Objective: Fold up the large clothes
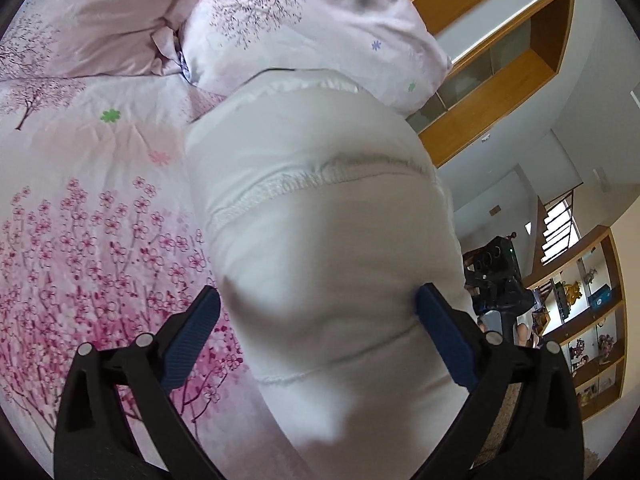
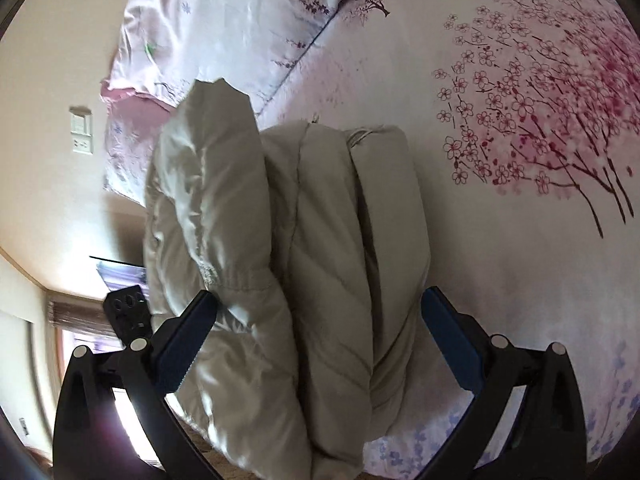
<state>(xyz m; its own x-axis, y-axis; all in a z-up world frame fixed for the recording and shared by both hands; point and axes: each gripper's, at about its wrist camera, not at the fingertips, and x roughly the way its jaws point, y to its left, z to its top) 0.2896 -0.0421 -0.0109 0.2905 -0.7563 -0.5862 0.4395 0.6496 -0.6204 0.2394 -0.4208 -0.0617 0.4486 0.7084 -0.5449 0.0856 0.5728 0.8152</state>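
Landmark: the bed (image 1: 80, 152), covered by a pale sheet printed with pink blossom branches; every place below is given relative to it.
Garment: your task item is a pale beige quilted jacket (image 2: 320, 240), folded into a thick bundle. It lies on the bed, near the edge closest to you.
Garment, left wrist view: the jacket (image 1: 320, 240) fills the centre of the frame. A gathered seam crosses it, and its far end reaches toward the pillow (image 1: 300, 32) at the head of the bed.
Garment, right wrist view: you see stacked folds side by side, with an elasticated cuff on the fold nearest the left finger.
Left gripper (image 1: 318, 304): your fingers stand wide apart. The bundle sits between them. The right blue pad (image 1: 444, 340) lies against the jacket's side; the left pad (image 1: 192, 340) stands just clear of the fabric, over the blossom print of the bed.
Right gripper (image 2: 320, 312): your fingers stand wide apart, straddling the bundle. The left pad (image 2: 184, 344) is just beside the cuffed fold; whether it touches cannot be told. The right pad (image 2: 448, 340) is apart from the fabric, over the bed sheet.
Grip: neither pair of fingers is clamped on the jacket.
Beyond the bed, left wrist view: wooden shelving (image 1: 592, 320) stands against the wall, past the bed's side.
Beyond the bed, right wrist view: a wall switch plate (image 2: 82, 128) is mounted past the pillow end.
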